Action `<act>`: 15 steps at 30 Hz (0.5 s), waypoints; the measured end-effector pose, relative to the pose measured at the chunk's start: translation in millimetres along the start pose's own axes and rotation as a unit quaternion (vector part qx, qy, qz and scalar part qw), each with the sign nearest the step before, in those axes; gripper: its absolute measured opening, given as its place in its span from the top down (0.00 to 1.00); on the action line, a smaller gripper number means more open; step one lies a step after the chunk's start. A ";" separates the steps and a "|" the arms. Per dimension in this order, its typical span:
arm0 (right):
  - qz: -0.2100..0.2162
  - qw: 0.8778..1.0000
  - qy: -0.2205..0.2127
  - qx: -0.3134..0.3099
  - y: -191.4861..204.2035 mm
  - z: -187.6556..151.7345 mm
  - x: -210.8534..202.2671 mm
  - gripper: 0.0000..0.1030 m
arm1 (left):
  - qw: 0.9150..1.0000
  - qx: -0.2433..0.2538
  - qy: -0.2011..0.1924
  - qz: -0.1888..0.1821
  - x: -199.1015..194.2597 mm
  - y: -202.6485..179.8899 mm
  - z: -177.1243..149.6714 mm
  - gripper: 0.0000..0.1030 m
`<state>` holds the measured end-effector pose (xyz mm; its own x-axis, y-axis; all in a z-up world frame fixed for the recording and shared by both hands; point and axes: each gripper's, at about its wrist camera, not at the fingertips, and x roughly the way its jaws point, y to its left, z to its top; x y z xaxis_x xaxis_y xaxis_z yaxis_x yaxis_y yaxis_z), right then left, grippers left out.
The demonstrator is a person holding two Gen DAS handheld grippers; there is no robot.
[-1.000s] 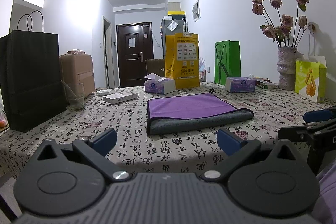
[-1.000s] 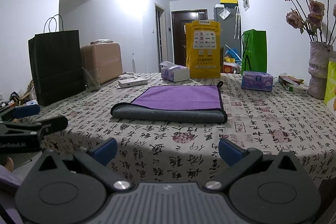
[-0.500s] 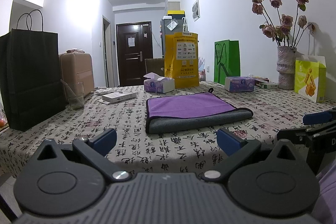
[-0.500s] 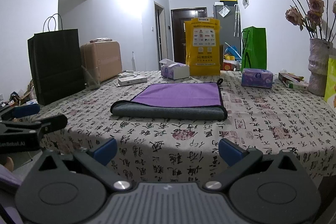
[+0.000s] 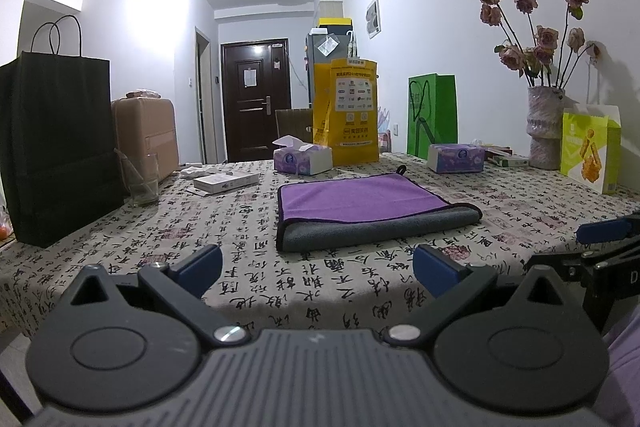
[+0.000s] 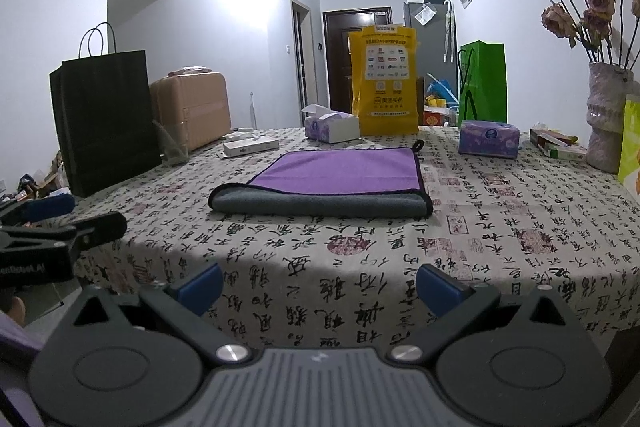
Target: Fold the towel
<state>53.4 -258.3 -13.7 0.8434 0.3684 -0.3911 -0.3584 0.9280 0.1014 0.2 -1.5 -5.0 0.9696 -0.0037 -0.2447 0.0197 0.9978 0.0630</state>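
- Left gripper (image 5: 316, 265): jaws spread, empty; has drawn slightly back from the table edge over the last second.
- Towel (image 5: 360, 211): mid-table, already folded over, unmoved; fold appears complete.
- Right gripper (image 6: 318, 285): jaws apart, empty, likewise retreated.

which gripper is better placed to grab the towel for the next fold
Neither clearly. Left gripper and right gripper both hang open off the table's near edge, short of the folded purple towel; each faces its own near corner.
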 end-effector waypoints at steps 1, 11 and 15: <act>0.000 1.000 0.000 0.000 0.0 0.3 -0.3 0.00 | 1.000 0.000 0.000 0.000 0.2 0.0 0.0 0.00; 0.001 1.000 -0.005 -0.003 2.2 3.3 1.2 0.00 | 1.000 0.000 -0.001 0.003 1.4 0.2 0.6 0.00; 0.001 1.000 -0.007 -0.005 3.7 3.4 0.2 0.00 | 1.000 0.000 -0.004 0.005 0.8 0.9 1.3 0.00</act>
<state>53.6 -254.6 -10.3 0.8482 0.3709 -0.3782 -0.3641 0.9268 0.0923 1.3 -0.7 -3.9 0.9715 0.0050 -0.2370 0.0108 0.9978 0.0652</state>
